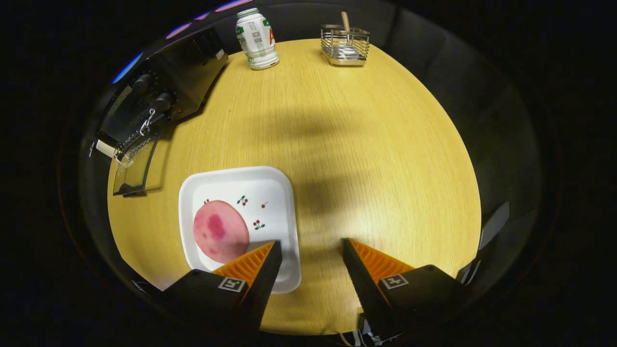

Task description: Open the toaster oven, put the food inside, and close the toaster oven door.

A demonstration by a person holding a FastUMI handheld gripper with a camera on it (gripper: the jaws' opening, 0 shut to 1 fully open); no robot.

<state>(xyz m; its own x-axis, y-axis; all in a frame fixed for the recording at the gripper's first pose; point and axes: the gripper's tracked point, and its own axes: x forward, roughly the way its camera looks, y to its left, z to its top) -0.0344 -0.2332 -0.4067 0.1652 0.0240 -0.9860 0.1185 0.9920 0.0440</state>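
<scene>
Food (221,230), a round pink slice, lies on a white plate (284,202) just ahead and left of the gripper (311,248), whose fingers gape empty over the worktop (337,144). Toaster oven (159,96), door down, sits far beyond to the left.

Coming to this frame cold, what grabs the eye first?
The white square plate with a pink round slice of food lies on the yellow table, just ahead of the open gripper; one finger overlaps the plate's near corner. Beyond the plate, the black toaster oven stands with its glass door folded down.
</scene>
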